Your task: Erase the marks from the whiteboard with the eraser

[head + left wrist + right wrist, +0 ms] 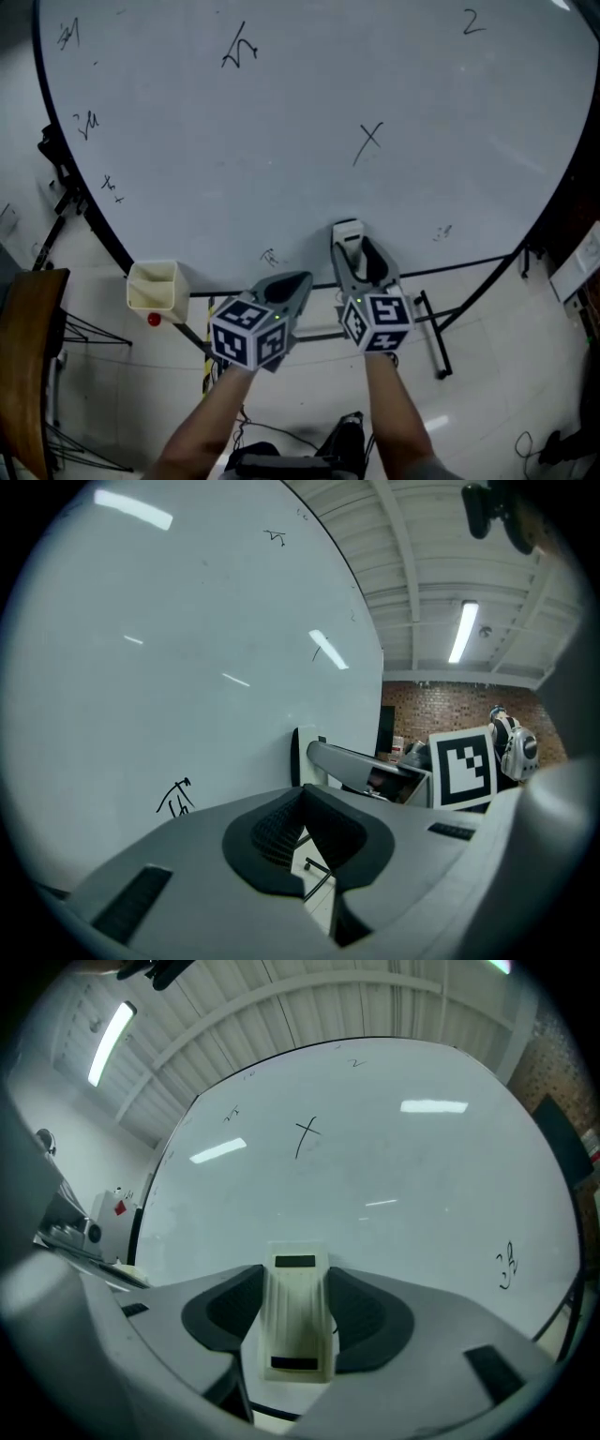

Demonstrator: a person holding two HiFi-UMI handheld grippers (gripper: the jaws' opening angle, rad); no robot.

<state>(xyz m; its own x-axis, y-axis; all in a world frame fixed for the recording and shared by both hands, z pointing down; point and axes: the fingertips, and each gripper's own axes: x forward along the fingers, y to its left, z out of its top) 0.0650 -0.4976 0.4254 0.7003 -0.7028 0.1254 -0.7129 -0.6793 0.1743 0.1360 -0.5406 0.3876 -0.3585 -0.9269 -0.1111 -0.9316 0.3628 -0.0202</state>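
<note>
The right gripper [298, 1309] has its jaws closed on the eraser [297, 1321], a cream block held lengthwise between the dark pads, far end pointing at the whiteboard [394, 1166]. Whether it touches the board cannot be told. In the head view the eraser [348, 236] sits low on the whiteboard [281, 141], just above its bottom edge, with an X mark [368, 142] higher up and a small scribble [442, 232] to the right. The left gripper [302, 797] has its jaw tips together with nothing between them. It hangs just left of the right gripper [361, 258], below the board edge, near another small scribble [270, 255]. More marks lie along the board's left side and top. A cream box [155, 286] sits at the lower left edge.
</note>
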